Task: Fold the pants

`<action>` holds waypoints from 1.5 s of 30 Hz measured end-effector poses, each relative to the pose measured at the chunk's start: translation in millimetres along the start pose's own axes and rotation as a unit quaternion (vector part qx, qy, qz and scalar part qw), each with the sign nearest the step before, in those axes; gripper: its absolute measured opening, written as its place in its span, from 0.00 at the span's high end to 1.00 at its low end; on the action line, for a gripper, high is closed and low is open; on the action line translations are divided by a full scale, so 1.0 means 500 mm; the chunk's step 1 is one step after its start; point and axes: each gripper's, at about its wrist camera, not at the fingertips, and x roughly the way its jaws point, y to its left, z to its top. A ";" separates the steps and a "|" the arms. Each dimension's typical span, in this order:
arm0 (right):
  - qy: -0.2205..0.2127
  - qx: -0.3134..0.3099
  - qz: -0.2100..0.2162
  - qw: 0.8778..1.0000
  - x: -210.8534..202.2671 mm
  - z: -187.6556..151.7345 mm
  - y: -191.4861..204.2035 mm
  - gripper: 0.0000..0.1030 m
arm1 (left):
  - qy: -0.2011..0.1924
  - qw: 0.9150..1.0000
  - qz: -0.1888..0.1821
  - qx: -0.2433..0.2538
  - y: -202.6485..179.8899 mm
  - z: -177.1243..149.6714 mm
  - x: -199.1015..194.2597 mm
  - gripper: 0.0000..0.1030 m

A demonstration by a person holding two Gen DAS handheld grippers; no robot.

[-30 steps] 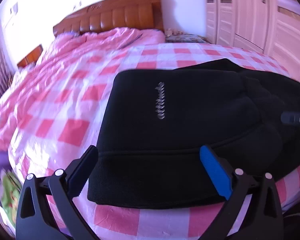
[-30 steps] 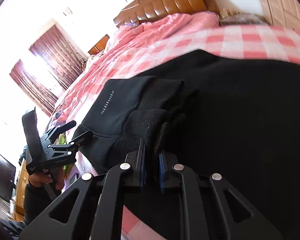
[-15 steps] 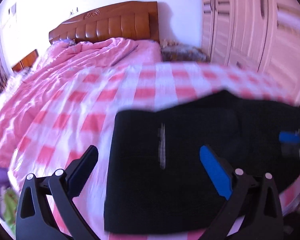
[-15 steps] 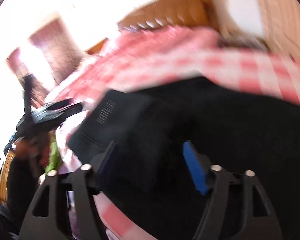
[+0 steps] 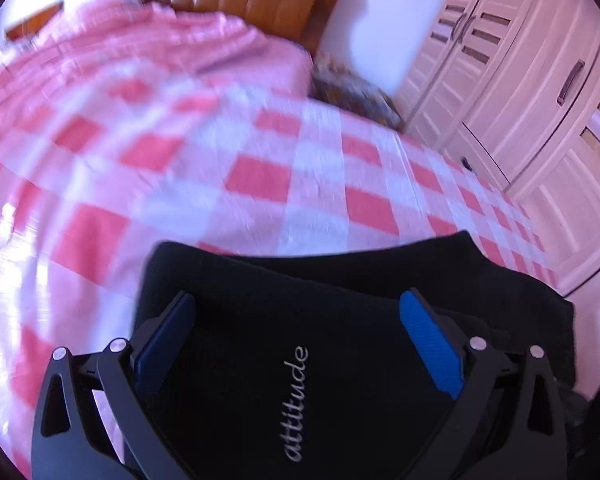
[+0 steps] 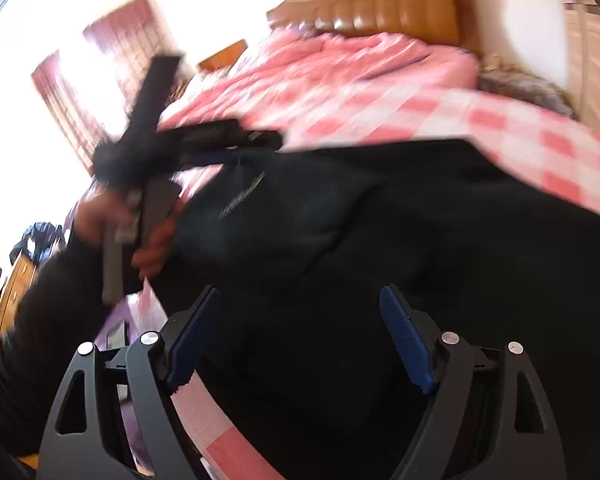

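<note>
L claw (image 5: 296, 308) up over the pants (image 5: 340, 360) now, jaws spread wide, nothing pinched, blue pads (image 5: 428, 344) standing either side of the black fabric w/ clear space between. Pants lie folded into a dark block on the pink-and-white checked bedspread (image 5: 260, 176), near the bed's near edge. Script lettering "attitude" (image 5: 298, 404) runs up the top layer, right btwn my L fingers. Picture's smeared, esp. the bedspread.

R claw (image 6: 300, 332) — jaws opening as I speak, pads off the cloth, nothing gripped. The pants (image 6: 400, 240) fill most of that view, a rumpled black mass below and ahead of the fingers; fabric sits btwn the pads (image 6: 404, 340) in the picture but they don't press it. Strip of checked bedspread (image 6: 220, 440) shows under the R claw's left finger, at the bed's edge.

From the R cam I also catch my other claw (image 6: 220, 136), blurred, hanging above the far-left end of the pants, w/ my hand (image 6: 156, 236) wrapped round its handle and a dark sleeve (image 6: 48, 308) behind. Can't tell from here if it touches the fabric.

Past the pants: bunched pink quilt (image 6: 340, 64), brown wooden headboard (image 6: 380, 12), pale wardrobe doors (image 5: 520, 92) to the R, bright window w/ reddish curtains (image 6: 120, 60) to the L.
</note>
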 end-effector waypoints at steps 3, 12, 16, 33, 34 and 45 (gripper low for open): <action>-0.009 0.019 -0.027 0.999 -0.035 -0.013 -0.047 0.14 | -0.041 0.999 -0.017 0.029 -0.045 -0.015 -0.057 0.01; -0.002 0.076 -0.076 0.994 -0.130 -0.083 -0.148 0.14 | 0.017 0.988 0.102 0.119 -0.146 -0.077 0.022 0.02; -0.062 0.109 -0.149 0.981 -0.282 -0.147 -0.197 0.14 | -0.035 0.985 0.045 0.161 -0.262 -0.120 -0.051 0.01; -0.080 0.340 -0.108 0.931 -0.400 -0.341 -0.373 0.12 | -0.020 0.958 0.106 0.267 -0.432 -0.283 0.026 0.01; -0.077 0.346 -0.104 0.929 -0.390 -0.330 -0.380 0.11 | -0.021 0.958 0.108 0.267 -0.433 -0.284 0.027 0.01; -0.095 0.410 -0.087 0.903 -0.360 -0.297 -0.384 0.07 | -0.025 0.959 0.106 0.260 -0.429 -0.285 0.022 0.01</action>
